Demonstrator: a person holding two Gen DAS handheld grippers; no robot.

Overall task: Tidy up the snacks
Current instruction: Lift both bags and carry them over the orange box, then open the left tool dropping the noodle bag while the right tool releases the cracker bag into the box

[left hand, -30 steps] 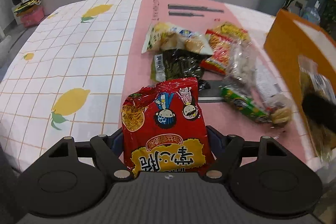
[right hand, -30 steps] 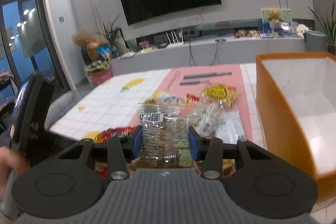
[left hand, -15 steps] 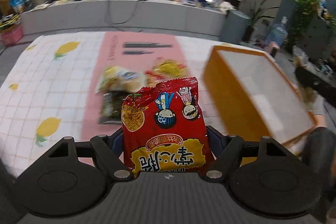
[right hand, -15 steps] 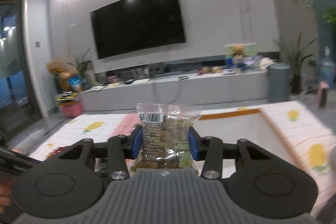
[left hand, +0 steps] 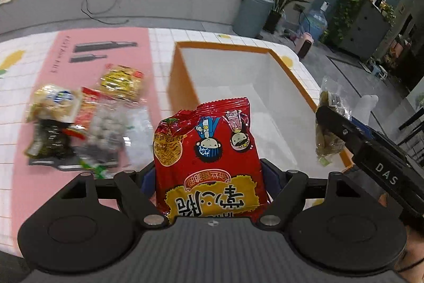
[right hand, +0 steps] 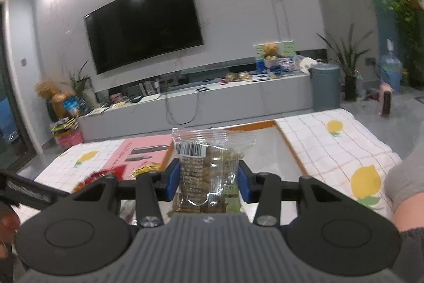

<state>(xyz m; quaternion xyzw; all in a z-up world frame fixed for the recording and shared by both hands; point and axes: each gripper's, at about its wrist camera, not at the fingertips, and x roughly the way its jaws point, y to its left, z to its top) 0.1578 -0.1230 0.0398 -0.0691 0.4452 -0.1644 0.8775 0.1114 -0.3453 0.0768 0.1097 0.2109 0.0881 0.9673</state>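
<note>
Pinching its lower half, the left gripper [left hand: 209, 174] clamps a red noodle packet [left hand: 206, 161]: light, crinkly, crushable, likely slippery.

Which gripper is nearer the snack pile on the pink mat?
Left. The left gripper, shut on the red noodle packet, sits just beside the snack pile; the right gripper is across the orange box.

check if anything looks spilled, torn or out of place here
Nothing stands out. The red noodle packet and the clear biscuit packet sit intact in their claws, the orange-rimmed white box stands upright, and the remaining snack packets lie heaped on the pink mat.
</note>
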